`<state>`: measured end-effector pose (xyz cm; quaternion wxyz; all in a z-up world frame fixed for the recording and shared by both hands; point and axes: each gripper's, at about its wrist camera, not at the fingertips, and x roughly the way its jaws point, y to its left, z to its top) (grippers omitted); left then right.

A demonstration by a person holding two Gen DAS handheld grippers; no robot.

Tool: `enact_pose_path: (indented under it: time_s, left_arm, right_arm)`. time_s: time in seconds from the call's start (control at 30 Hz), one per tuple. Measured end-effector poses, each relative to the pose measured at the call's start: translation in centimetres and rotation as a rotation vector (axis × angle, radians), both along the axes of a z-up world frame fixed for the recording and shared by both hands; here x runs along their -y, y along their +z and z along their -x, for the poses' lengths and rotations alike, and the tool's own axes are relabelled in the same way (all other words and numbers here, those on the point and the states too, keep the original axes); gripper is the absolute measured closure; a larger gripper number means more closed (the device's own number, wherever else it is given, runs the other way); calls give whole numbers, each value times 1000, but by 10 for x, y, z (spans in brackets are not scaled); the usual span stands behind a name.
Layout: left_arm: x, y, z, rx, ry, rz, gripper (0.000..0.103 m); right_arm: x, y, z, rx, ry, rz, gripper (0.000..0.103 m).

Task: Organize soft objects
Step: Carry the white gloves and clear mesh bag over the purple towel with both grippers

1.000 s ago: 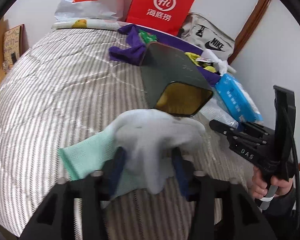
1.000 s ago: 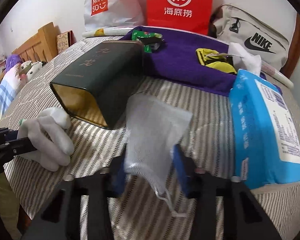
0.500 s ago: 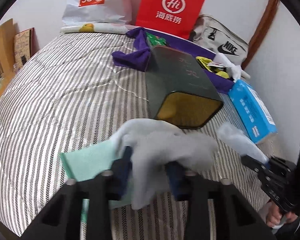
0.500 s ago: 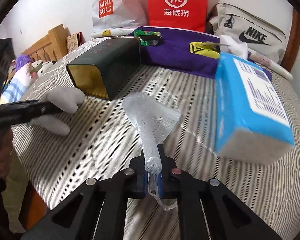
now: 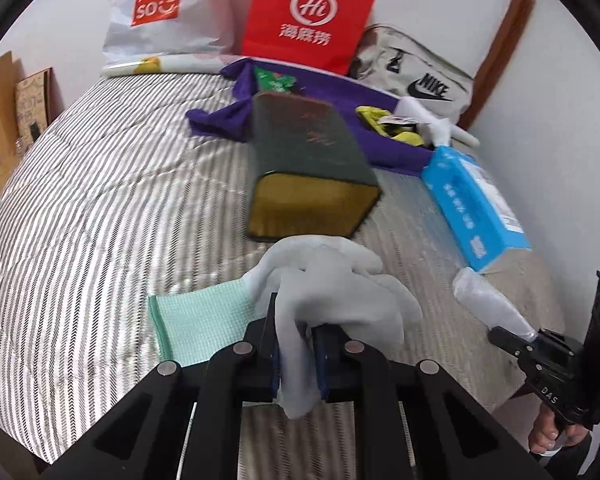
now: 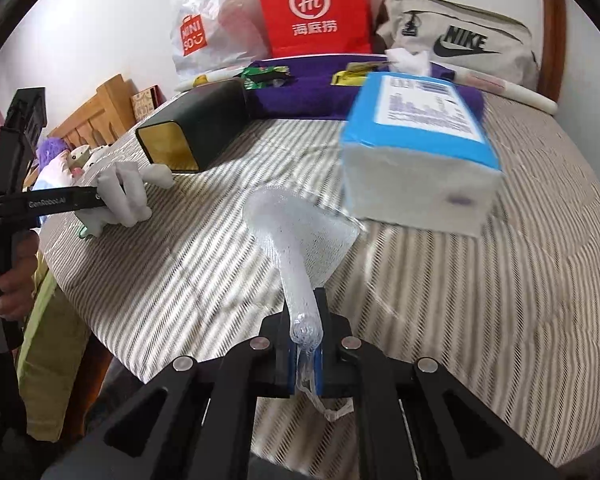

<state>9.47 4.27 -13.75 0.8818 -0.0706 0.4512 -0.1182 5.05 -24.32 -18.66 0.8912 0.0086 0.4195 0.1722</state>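
Note:
A white glove (image 5: 332, 280) hangs crumpled from my left gripper (image 5: 296, 332); the jaws are closing and their blue pads press on it. Under it a mint green cloth (image 5: 204, 316) lies flat on the striped bed. Just beyond lies a dark green box (image 5: 308, 148) on its side, its gold open end facing me. My right gripper (image 6: 305, 320) is shut on the neck of a clear mesh pouch (image 6: 296, 232), whose wide end fans out over the bed. The left gripper (image 6: 96, 200) with the glove (image 6: 128, 196) shows at left in the right wrist view.
A blue tissue pack (image 6: 416, 140) sits right of the pouch. Behind are a purple cloth (image 5: 320, 92) with small packets, a red paper bag (image 5: 308, 12), a Miniso bag (image 5: 156, 12) and a Nike bag (image 6: 460, 44). The bed's near edge (image 6: 112, 352) drops off at left; plush toys (image 6: 60, 156) lie by the wooden headboard.
Both grippers went from open to shut: the left on the glove, lifting it off the green cloth, the right on the mesh pouch, carrying it sideways over the bed.

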Motion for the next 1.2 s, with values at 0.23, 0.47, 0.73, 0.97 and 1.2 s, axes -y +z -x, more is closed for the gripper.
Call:
enact_pose_path:
  time_s: [0.23, 0.47, 0.73, 0.97, 1.2]
  left_arm:
    - [6, 19, 6, 14, -21, 30, 90]
    - [8, 38, 10, 42, -37, 42, 90]
    - [7, 58, 8, 72, -48, 60, 90]
    - [9, 73, -4, 96, -57, 64, 90]
    - [7, 88, -25, 110, -55, 70, 90]
  right_arm:
    - [17, 13, 11, 29, -26, -18, 98]
    - [23, 34, 20, 66, -36, -23, 98]
    - [29, 59, 17, 87, -54, -50, 98]
    - [30, 86, 8, 121, -48, -64, 98]
    - [29, 110, -21, 151, -42, -54, 98]
